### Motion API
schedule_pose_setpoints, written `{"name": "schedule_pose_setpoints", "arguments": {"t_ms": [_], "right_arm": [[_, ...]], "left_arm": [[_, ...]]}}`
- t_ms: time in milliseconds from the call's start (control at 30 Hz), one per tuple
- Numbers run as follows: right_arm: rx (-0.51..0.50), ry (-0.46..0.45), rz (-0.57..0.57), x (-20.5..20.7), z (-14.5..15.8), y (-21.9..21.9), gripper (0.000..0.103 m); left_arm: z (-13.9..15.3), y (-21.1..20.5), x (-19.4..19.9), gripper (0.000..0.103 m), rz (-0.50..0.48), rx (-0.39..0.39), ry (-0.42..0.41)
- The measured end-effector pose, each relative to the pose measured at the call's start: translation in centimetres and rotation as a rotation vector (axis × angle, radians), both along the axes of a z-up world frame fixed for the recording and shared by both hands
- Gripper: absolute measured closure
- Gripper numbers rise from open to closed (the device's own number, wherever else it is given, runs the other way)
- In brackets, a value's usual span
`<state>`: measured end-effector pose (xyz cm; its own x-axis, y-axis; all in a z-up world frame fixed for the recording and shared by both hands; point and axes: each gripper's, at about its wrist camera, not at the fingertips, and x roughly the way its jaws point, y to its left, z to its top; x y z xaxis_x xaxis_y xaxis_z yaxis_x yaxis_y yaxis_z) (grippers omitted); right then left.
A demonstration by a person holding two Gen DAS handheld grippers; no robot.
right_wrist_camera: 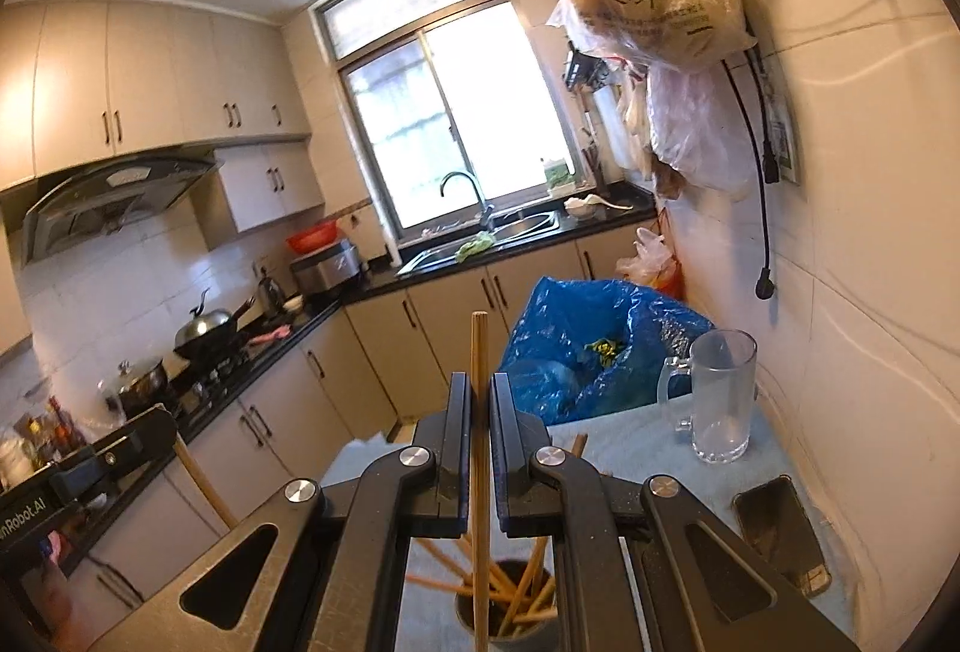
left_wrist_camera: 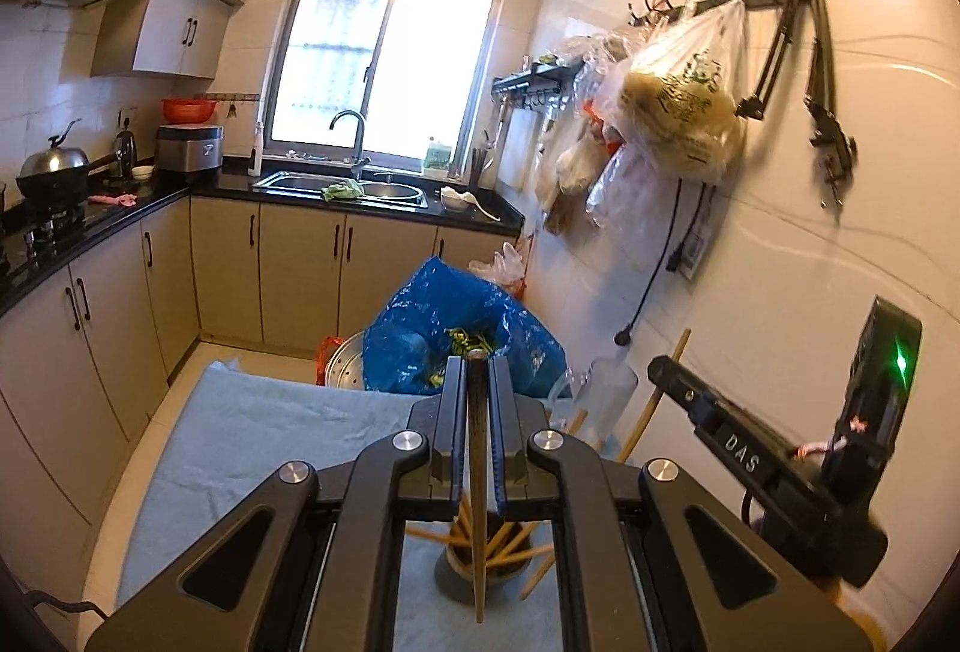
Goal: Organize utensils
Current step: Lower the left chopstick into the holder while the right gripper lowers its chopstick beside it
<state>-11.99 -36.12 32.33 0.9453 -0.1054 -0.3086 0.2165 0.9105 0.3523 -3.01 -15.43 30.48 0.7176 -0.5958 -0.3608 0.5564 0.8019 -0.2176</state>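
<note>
My left gripper [left_wrist_camera: 477,361] is shut on a dark wooden chopstick [left_wrist_camera: 477,472] that runs back between the fingers, above a dark holder [left_wrist_camera: 480,562] holding several chopsticks. My right gripper [right_wrist_camera: 478,379] is shut on a light wooden chopstick [right_wrist_camera: 479,442] standing upright over the same holder [right_wrist_camera: 510,622]. The right gripper also shows in the left wrist view [left_wrist_camera: 708,400] with its chopstick [left_wrist_camera: 654,400]. The left gripper shows at the left of the right wrist view [right_wrist_camera: 138,448].
A cloth-covered table [left_wrist_camera: 270,430] carries a clear glass mug [right_wrist_camera: 720,394] and a phone [right_wrist_camera: 780,532]. A blue rubbish bag [left_wrist_camera: 456,328] stands beyond it. Plastic bags [left_wrist_camera: 672,112] hang on the right wall. Counters, sink [left_wrist_camera: 348,187] and stove lie further off.
</note>
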Motion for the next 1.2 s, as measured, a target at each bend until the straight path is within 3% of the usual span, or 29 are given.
{"name": "schedule_pose_setpoints", "arguments": {"t_ms": [333,733,1200], "right_arm": [[-0.024,-0.006,-0.072,2.2,-1.5,-1.2,0.097],[0.015,0.068,-0.060,3.8,-5.3,-2.3,0.097],[0.017,0.149,-0.025,4.4,-8.7,-1.6,0.097]], "left_arm": [[-0.9,-3.8,3.5,0.097,0.049,-0.023,-0.007],[-5.3,-6.3,5.9,0.097,0.057,0.059,0.052],[-8.9,-7.0,4.7,0.097,0.038,0.154,0.053]]}}
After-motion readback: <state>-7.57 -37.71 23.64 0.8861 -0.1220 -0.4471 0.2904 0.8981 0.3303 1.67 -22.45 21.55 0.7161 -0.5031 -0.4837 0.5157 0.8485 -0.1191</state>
